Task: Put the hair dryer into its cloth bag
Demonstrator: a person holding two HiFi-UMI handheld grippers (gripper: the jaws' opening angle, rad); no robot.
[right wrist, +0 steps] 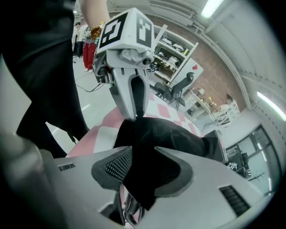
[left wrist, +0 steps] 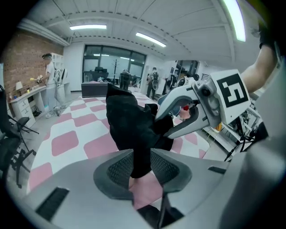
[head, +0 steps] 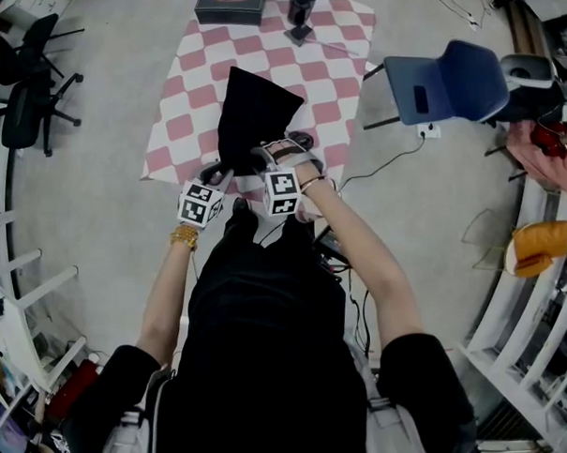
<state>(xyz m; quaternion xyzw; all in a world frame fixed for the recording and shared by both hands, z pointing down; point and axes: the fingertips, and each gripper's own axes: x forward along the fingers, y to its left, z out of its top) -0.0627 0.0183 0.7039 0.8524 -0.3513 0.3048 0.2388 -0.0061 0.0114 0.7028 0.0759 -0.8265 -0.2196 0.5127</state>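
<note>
Left gripper and right gripper, each clamped on the rim of a limp, matte black cloth bag. Its contents are hidden, so whether the hair dryer is inside cannot be told. Beneath lies a pink-and-white checked mat.

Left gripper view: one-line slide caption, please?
Left gripper pinches an edge of the black cloth bag above the pink-checked mat, with the right gripper at the bag's far side.

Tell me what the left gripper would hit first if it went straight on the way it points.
The black cloth bag: a fold sits between the jaws of the left gripper, and its bulk rises straight ahead. The checkered mat probably comes after that.
</note>
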